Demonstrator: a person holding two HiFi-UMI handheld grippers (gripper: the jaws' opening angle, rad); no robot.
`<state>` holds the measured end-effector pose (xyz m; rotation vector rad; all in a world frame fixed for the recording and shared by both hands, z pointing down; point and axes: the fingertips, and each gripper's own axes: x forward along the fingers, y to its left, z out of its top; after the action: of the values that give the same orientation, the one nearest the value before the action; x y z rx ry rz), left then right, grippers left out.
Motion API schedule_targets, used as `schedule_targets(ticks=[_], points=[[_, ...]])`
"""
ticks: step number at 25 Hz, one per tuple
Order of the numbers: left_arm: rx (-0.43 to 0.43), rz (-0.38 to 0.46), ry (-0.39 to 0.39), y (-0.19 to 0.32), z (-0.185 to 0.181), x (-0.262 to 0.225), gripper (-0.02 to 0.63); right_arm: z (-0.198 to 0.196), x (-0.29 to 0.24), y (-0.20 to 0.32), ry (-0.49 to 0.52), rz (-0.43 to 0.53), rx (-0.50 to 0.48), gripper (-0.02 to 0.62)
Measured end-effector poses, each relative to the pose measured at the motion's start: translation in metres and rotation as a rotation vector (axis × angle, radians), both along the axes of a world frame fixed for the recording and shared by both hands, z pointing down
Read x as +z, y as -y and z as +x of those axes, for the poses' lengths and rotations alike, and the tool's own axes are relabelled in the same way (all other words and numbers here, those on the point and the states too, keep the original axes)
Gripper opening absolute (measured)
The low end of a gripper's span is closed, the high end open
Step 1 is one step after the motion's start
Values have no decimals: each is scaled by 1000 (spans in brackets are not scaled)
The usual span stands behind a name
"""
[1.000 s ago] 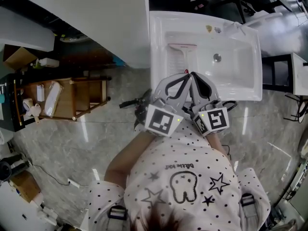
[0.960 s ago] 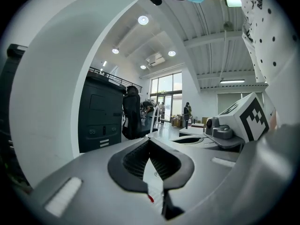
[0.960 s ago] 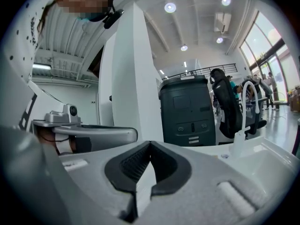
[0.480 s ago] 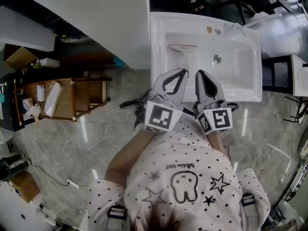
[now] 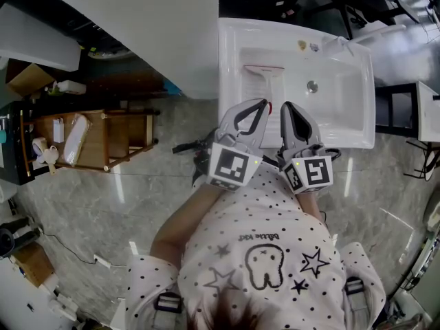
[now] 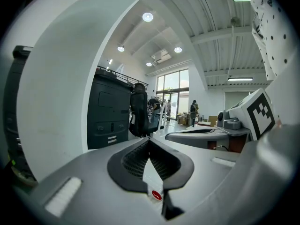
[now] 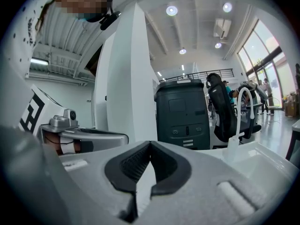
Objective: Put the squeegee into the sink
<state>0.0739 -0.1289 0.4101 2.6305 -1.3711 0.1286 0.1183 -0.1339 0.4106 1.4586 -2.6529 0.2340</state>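
Both tools are pinched shut on nothing: the left gripper (image 5: 263,106) and right gripper (image 5: 287,106) hang side by side over the near rim of the sink (image 5: 364,81), and each one's own view shows its tips meeting. Just past the left tips sits a red handle end (image 5: 269,104), apparently glimpsed through the jaw gap, not gripped. Farther in, the squeegee (image 5: 264,81) lies flat in the basin's left half, blade toward the back wall. Idle, closed jaws suit a placement that looks done.
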Motion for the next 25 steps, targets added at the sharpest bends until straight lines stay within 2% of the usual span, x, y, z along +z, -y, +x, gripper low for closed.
schedule_targets(ticks=[25], points=[[3,-8,-14,1,-6,1,-9,-4,1,-1,-11,-1,9,-3]])
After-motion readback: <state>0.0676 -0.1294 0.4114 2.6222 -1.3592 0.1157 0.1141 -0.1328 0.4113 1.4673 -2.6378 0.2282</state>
